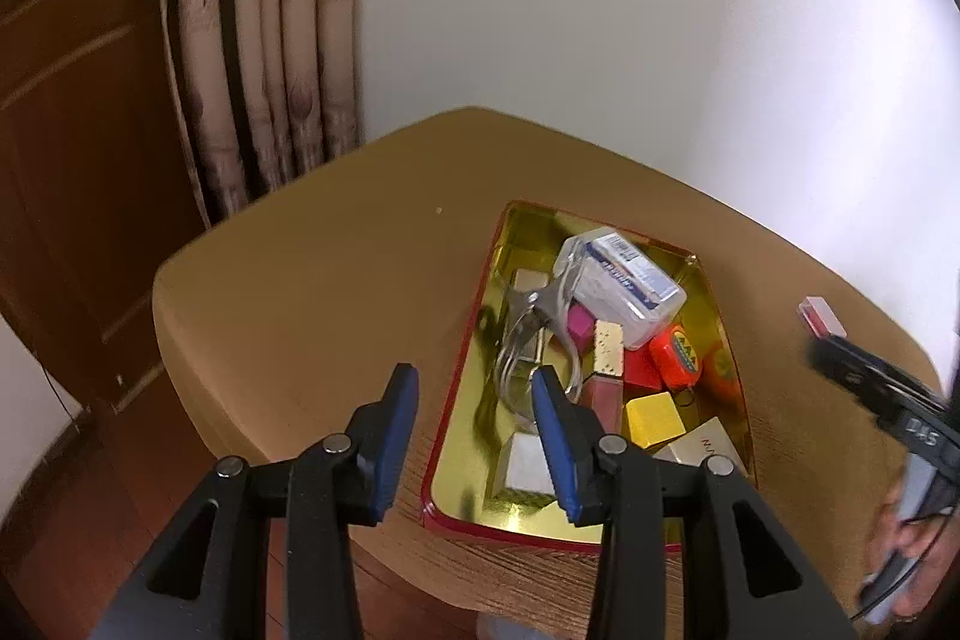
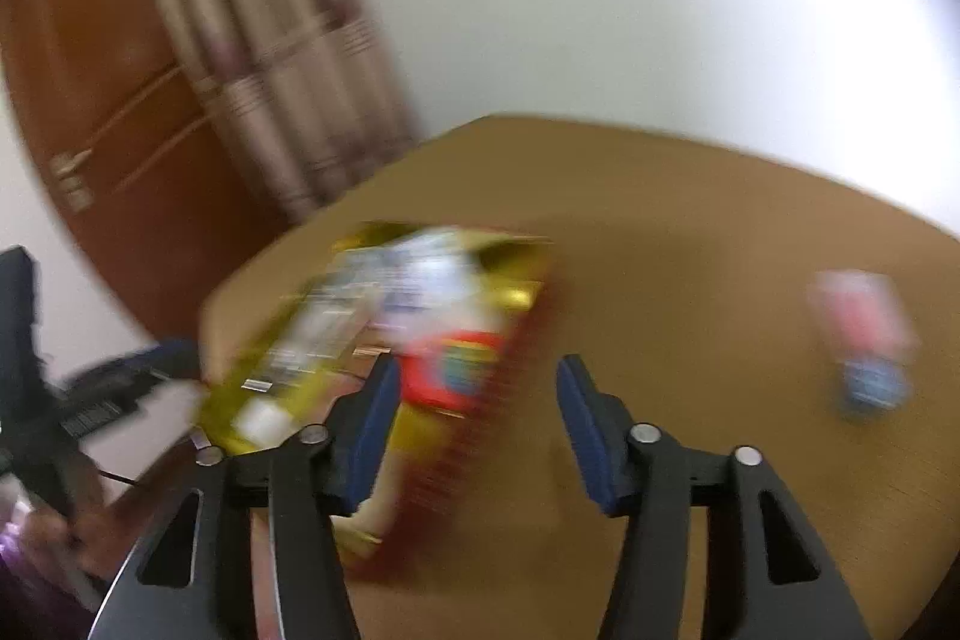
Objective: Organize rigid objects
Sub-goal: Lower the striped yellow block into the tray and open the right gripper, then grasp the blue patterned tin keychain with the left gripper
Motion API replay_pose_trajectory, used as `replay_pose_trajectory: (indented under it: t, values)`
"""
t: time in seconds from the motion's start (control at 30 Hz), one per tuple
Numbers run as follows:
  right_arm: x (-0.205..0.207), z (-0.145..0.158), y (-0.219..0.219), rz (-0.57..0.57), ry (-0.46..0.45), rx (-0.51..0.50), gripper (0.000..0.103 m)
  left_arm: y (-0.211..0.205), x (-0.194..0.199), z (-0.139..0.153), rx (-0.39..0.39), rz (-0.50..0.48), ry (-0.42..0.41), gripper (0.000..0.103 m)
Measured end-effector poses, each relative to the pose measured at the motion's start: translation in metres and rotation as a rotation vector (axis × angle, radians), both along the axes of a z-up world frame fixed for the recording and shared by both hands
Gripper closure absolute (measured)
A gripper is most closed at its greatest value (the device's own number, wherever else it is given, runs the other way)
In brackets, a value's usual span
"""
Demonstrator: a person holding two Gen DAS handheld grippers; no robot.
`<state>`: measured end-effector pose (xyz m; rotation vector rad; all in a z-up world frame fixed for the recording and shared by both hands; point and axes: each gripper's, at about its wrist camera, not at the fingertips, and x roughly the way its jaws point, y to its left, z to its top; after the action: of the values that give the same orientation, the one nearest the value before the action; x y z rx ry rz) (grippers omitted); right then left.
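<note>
A red-rimmed tin point(image 1: 516, 535) with a gold inside sits on the round tan table point(image 1: 330, 280). It holds a clear plastic box point(image 1: 624, 286), an orange tape measure point(image 1: 678, 349), a yellow block point(image 1: 654, 418), metal clippers point(image 1: 528, 328) and other small items. My left gripper point(image 1: 474, 388) hovers open over the tin's near left rim, nothing between its blue pads. In the blurred right wrist view my right gripper point(image 2: 477, 382) is open and empty just right of the tin point(image 2: 528, 334). A pink tube-like item point(image 1: 819, 316) lies alone on the table point(image 2: 864, 322).
A patterned curtain point(image 1: 270, 70) and a brown wooden door point(image 1: 78, 130) stand behind the table on the left, a white wall point(image 1: 600, 10) behind it. The table's rounded edge drops off close on the near left. A hand point(image 1: 900, 532) holds the right gripper's body.
</note>
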<state>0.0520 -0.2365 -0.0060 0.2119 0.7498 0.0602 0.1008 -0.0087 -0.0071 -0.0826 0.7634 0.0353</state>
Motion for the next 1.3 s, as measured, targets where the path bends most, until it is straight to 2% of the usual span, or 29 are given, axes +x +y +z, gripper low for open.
replay_pose_trajectory:
  t: [0.07, 0.17, 0.33, 0.43, 0.5, 0.6, 0.7, 0.77, 0.83, 0.9, 1.0, 1.1, 1.2, 1.3]
  values:
    - [-0.031, -0.007, -0.035, -0.123, 0.003, -0.143, 0.035, -0.010, -0.005, 0.004, 0.033, -0.029, -0.032, 0.063]
    - [-0.070, -0.026, -0.086, -0.271, 0.086, -0.321, 0.035, -0.031, -0.014, 0.010, 0.051, -0.118, -0.063, 0.063]
    - [-0.117, -0.044, -0.149, -0.393, 0.178, -0.413, 0.033, -0.088, -0.026, 0.015, 0.021, -0.318, -0.018, 0.058]
    - [-0.132, -0.041, -0.176, -0.459, 0.168, -0.354, 0.028, -0.129, -0.024, 0.014, 0.006, -0.408, 0.025, 0.058]
    - [-0.137, -0.041, -0.189, -0.484, 0.158, -0.268, 0.022, -0.161, -0.018, 0.012, -0.035, -0.461, 0.071, 0.057]
    - [-0.140, -0.042, -0.197, -0.505, 0.152, -0.213, 0.020, -0.211, 0.001, 0.004, -0.099, -0.548, 0.157, 0.056]
    - [-0.142, -0.042, -0.202, -0.501, 0.133, -0.157, 0.015, -0.266, 0.020, -0.006, -0.055, -0.639, 0.172, 0.056]
    - [-0.142, -0.044, -0.205, -0.499, 0.123, -0.125, 0.014, -0.306, 0.035, -0.015, 0.030, -0.708, 0.165, 0.056]
    - [-0.144, -0.046, -0.213, -0.502, 0.117, -0.078, 0.014, -0.330, 0.049, -0.025, 0.083, -0.725, 0.172, 0.056]
    - [-0.148, -0.049, -0.224, -0.515, 0.110, -0.007, 0.014, -0.351, 0.068, -0.039, 0.101, -0.726, 0.194, 0.056]
    - [-0.158, -0.050, -0.233, -0.534, 0.089, 0.064, 0.014, -0.366, 0.099, -0.062, 0.052, -0.696, 0.282, 0.056]
    - [-0.160, -0.049, -0.230, -0.520, 0.072, 0.078, 0.014, -0.370, 0.121, -0.081, -0.013, -0.655, 0.340, 0.056]
    - [-0.165, -0.047, -0.231, -0.508, 0.073, 0.086, 0.014, -0.372, 0.134, -0.092, -0.059, -0.641, 0.363, 0.056]
    - [-0.164, -0.048, -0.231, -0.497, 0.080, 0.098, 0.014, -0.378, 0.140, -0.098, -0.042, -0.640, 0.364, 0.056]
